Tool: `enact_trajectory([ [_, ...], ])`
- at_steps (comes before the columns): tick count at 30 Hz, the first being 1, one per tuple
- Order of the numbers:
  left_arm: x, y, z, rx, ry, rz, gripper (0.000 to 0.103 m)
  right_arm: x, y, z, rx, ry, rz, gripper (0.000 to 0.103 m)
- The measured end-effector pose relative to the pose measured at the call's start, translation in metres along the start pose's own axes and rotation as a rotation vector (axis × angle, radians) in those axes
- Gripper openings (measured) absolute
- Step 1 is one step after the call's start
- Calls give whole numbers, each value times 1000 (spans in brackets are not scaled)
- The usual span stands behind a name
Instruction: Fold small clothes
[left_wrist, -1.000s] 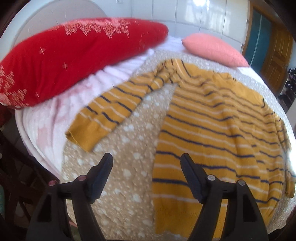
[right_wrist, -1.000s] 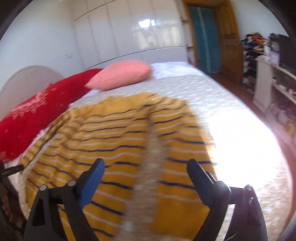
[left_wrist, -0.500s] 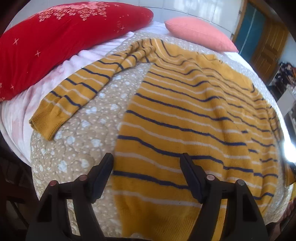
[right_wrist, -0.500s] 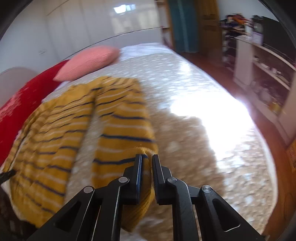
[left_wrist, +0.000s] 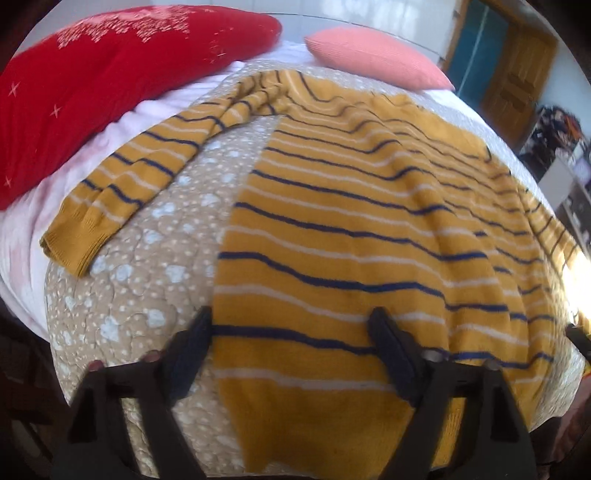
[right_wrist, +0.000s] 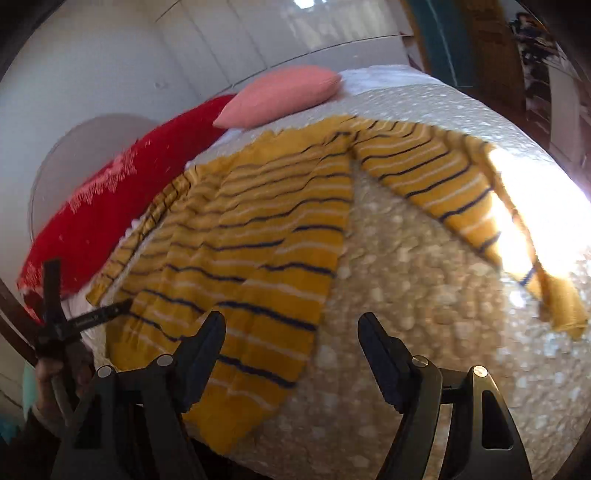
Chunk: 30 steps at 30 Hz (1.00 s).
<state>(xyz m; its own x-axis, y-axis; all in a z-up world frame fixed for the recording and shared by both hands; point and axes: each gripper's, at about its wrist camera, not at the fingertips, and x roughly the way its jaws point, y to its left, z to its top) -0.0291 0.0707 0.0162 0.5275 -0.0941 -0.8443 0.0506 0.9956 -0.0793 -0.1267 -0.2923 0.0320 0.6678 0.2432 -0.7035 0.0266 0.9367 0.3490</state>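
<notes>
A mustard-yellow sweater with navy and white stripes (left_wrist: 362, 229) lies flat on the bed, hem toward me, and also shows in the right wrist view (right_wrist: 258, 236). Its left sleeve (left_wrist: 122, 192) stretches out toward the red pillow. Its right sleeve (right_wrist: 461, 195) lies spread out to the right, its cuff in bright sunlight. My left gripper (left_wrist: 291, 332) is open and empty, just above the hem at the sweater's left edge. My right gripper (right_wrist: 291, 332) is open and empty, over the bedspread beside the sweater's right edge.
The bed has a beige spotted quilt (left_wrist: 147, 280). A long red pillow (left_wrist: 110, 81) and a pink pillow (left_wrist: 369, 55) lie at the head. White wardrobes, a wooden door (left_wrist: 517, 74) and cluttered shelves (right_wrist: 546, 66) stand beyond. The left hand-held gripper shows at the right wrist view's left edge (right_wrist: 62, 321).
My right gripper was shut on the right sleeve's cuff half a second ago; it has let go, opened and drawn back. The sleeve now lies spread out. My left gripper moved nearer the hem.
</notes>
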Motion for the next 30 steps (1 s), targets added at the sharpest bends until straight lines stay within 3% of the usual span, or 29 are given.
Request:
enact_trajectory([
  [1, -2, 0, 2, 7, 2, 37, 46, 17, 11, 0, -22, 31, -12, 73],
  [2, -5, 3, 3, -1, 7, 24, 18, 29, 10, -2, -23, 49, -1, 63],
  [3, -7, 10, 4, -18, 19, -5, 11, 41, 8, -1, -10, 67, 2, 33],
  [4, -12, 17, 6, -56, 34, -38, 11, 44, 8, 2, 6, 76, -1, 13],
  [7, -29, 29, 2, -82, 35, -53, 11, 22, -9, 10, 104, 87, 135, 9],
  [10, -41, 35, -8, -103, 38, -64, 12, -5, -6, 3, 66, 74, 116, 9],
  [13, -52, 41, -12, -114, 1, -82, 13, -30, -26, 0, 65, 56, 59, 10],
  [14, -58, 41, -12, -108, -20, -74, 15, -47, -36, 3, 60, 3, 0, 11],
  [15, -63, 39, -11, -102, -40, -64, 22, -59, -43, 6, 55, -42, -57, 20],
  [16, -67, 38, -10, -99, -56, -58, 28, -73, -53, 9, 59, -97, -126, 43],
  [17, -73, 37, -8, -94, -80, -54, 41, -83, -61, 11, 65, -149, -191, 58],
  [18, -77, 35, -7, -91, -95, -53, 48, -92, -70, 13, 62, -206, -283, 81],
  [20, -82, 30, -3, -76, -117, -54, 49, -99, -84, 13, 30, -251, -407, 86],
  [23, -80, 11, 1, -37, -117, -43, 49, -78, -100, 16, -25, -209, -475, 85],
  [24, -79, 7, 2, -26, -111, -45, 49, -68, -106, 18, -47, -189, -492, 76],
  [25, -77, 1, 3, -11, -99, -43, 49, -57, -114, 21, -64, -156, -493, 31],
  [26, -76, -5, 3, 1, -92, -41, 49, -45, -121, 27, -61, -116, -481, 5],
  [27, -76, -9, 4, 11, -88, -41, 49, -39, -133, 35, -17, -90, -448, 7],
  [29, -77, -16, 5, 31, -92, -42, 49, -54, -168, 52, 132, -161, -362, 7],
  [30, -79, -19, 4, 37, -94, -40, 49, -65, -187, 60, 200, -185, -359, 7],
])
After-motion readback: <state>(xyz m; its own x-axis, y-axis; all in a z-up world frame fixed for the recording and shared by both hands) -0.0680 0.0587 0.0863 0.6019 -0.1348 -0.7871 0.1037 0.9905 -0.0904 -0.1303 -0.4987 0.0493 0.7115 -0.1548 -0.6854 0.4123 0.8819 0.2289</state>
